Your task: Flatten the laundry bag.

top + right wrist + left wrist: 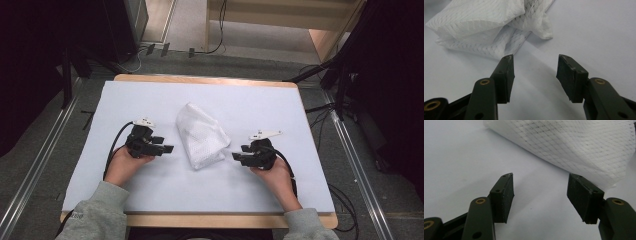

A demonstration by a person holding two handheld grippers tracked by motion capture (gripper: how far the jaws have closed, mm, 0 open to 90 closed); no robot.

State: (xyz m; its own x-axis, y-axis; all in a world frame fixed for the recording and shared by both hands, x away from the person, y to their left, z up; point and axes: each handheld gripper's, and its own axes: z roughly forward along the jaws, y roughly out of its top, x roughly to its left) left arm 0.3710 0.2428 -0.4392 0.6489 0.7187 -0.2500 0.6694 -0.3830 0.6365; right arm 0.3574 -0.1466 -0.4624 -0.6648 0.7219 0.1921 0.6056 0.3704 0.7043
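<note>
So there's a crumpled white mesh cloth [202, 135], netted weave, roughly wedge-shaped, lying mid-desk [280, 105] on the smooth pale surface. Left gripper [170, 148] sits just beside it, matte black jaws spread wide around nothing. Right gripper [235, 156] is gapped too, a bit narrower, maybe just short of the fabric.

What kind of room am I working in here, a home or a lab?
Most likely a lab or recording workspace: a wooden table under a white sheet, cables trailing over grey floor, and black stands beside it. A folded white mesh cloth lies between the grippers.
</note>
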